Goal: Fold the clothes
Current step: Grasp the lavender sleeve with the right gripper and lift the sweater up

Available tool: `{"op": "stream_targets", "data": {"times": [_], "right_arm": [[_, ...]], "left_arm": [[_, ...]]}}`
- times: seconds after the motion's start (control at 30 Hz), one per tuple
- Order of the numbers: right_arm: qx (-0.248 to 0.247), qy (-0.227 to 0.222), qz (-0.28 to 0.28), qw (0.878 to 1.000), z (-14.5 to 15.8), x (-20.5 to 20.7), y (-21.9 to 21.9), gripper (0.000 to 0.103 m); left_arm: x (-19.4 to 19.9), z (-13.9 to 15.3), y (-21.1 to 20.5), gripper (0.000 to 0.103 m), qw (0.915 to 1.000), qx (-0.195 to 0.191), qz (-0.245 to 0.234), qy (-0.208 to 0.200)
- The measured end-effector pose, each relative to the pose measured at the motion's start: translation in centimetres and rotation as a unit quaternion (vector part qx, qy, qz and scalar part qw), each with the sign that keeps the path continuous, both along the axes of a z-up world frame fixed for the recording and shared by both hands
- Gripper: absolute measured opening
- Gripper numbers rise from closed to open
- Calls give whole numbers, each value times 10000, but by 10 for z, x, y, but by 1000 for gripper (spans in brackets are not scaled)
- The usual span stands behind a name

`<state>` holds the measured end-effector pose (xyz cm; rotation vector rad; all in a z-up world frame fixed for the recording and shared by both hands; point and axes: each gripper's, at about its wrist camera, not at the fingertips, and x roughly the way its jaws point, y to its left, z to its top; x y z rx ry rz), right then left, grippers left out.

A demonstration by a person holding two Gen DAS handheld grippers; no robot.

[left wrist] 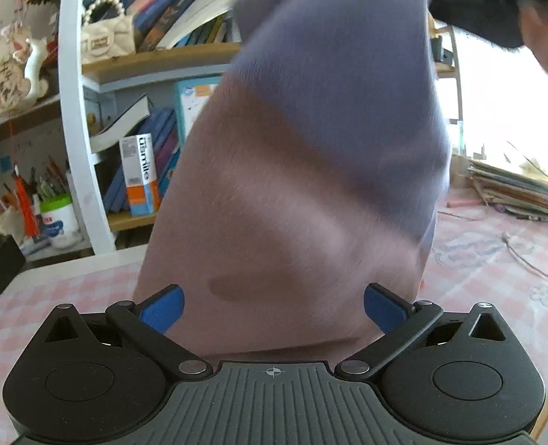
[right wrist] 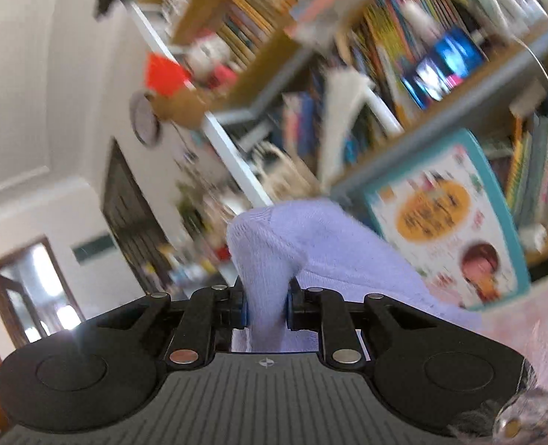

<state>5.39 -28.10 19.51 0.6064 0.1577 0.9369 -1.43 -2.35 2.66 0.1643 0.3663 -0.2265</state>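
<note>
Lilac-and-pink cloth is hanging tall from your right gripper, jaws clamping its top, while your left gripper, jaws apart, is facing its lower edge on the counter.

the garment hangs just ahead of the left tongs, above the table. behind it stands a bookshelf; a paper stack lies on the table to the right. a fold sits between the right tongs.

Both wrist views close on garment
</note>
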Motion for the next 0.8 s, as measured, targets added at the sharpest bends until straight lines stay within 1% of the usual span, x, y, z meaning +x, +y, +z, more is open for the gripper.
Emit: {"op": "stream_targets", "data": {"times": [0.07,0.13,0.17,0.2,0.27,0.33,0.4,0.5,0.53,0.63,0.67,0.73,0.8], "right_arm": [[146,-158,-41,9998,12,-7,-4,16],[187,-322,-143,9992,21,-14,-8,16],[141,-431,-277,9986,25,-18,-9,16],[55,-560,-473,9973,29,-24,-10,16],[-187,-774,-1024,9916,37,-33,-15,15],[-495,-925,-1674,9803,43,-38,-20,14],[-574,-966,-2124,9707,46,-38,-29,12],[-402,-1082,-2343,9653,51,-39,-42,12],[-365,-1180,-2426,9622,53,-41,-45,12],[-457,-1639,-2825,9441,60,-57,-42,12],[-551,-1690,-2816,9429,59,-62,-38,12],[-806,-1643,-2585,9485,53,-70,-26,12],[-1283,-1346,-2026,9614,34,-76,-5,12]], "left_arm": [[-7,-3,-9,103,9998,140,-145,-38],[-13,-4,-17,103,9985,441,-254,-181],[-17,-5,-21,103,9974,597,-299,-277],[-20,-5,-24,103,9960,738,-325,-373],[-24,-5,-26,103,9943,876,-341,-498],[-27,-5,-26,103,9930,957,-359,-590],[-27,-4,-23,103,9932,926,-369,-602],[-26,-3,-17,103,9955,687,-448,-484],[-25,-2,-15,103,9961,598,-473,-450],[-26,2,-10,103,9970,385,-463,-492],[-26,4,-7,103,9971,336,-433,-536],[-25,9,2,103,9972,261,-275,-637],[-23,15,15,103,9970,236,-20,-743]]}}
